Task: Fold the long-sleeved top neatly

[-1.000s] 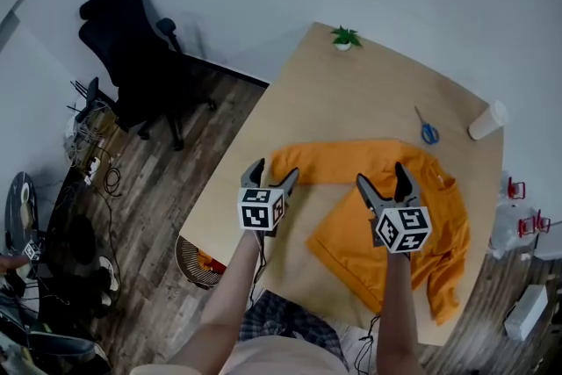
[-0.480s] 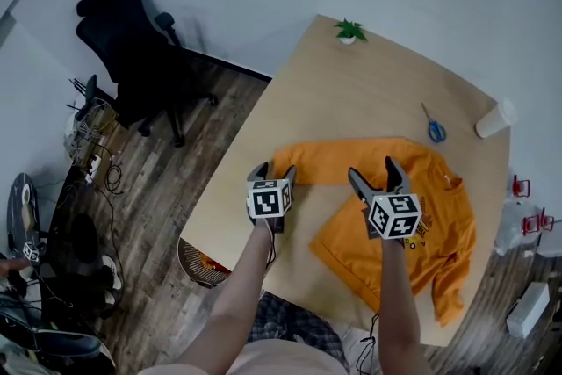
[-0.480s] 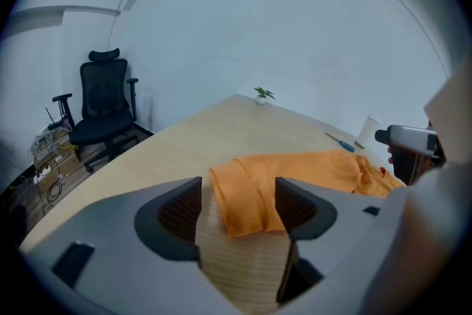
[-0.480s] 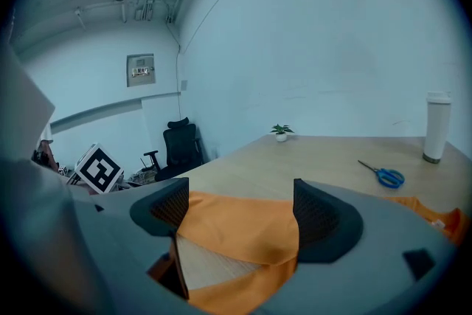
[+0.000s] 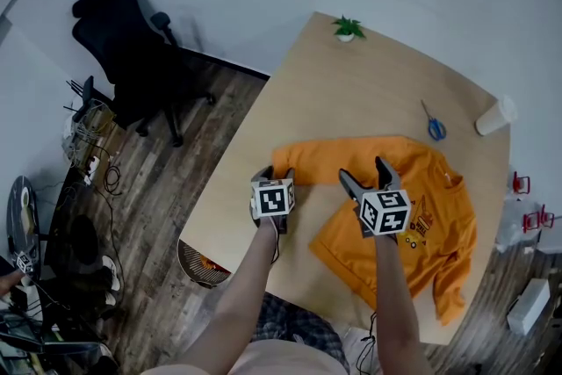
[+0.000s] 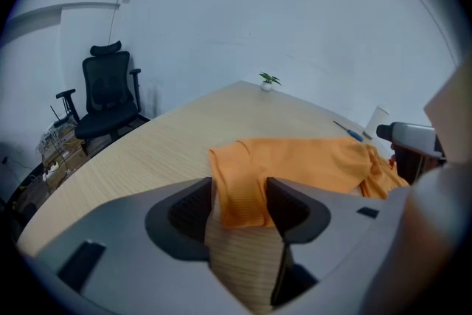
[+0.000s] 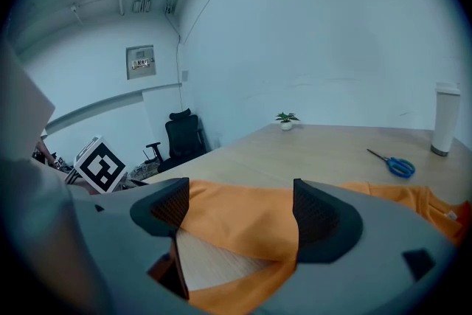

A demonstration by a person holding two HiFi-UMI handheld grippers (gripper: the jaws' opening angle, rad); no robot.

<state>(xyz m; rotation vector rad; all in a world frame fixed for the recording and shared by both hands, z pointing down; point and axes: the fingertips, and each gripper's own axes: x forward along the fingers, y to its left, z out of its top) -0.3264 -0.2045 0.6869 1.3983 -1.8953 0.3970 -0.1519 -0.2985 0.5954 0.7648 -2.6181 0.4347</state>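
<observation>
An orange long-sleeved top (image 5: 430, 189) lies partly folded on the light wooden table (image 5: 351, 92), one sleeve stretched toward the left edge. My left gripper (image 5: 276, 176) is down at that sleeve's cuff (image 6: 237, 172). Its jaws have just been closing and now flank the flat, unbunched cuff without pinching it. In the left gripper view, the left gripper (image 6: 240, 189) has the cuff filling the gap between its jaws. My right gripper (image 5: 364, 174) hovers wide open over the folded body edge. The right gripper (image 7: 240, 195) has orange cloth (image 7: 236, 217) below its jaws.
Blue-handled scissors (image 5: 429, 129), a white cup (image 5: 488, 118) and a small potted plant (image 5: 348, 29) sit on the far part of the table. A black office chair (image 5: 132, 48) stands on the floor to the left. The table's left edge runs close to the cuff.
Both grippers have sunk toward the top. The left one now sits at the sleeve cuff with narrower jaws. The right one has shifted slightly left over the fold.
</observation>
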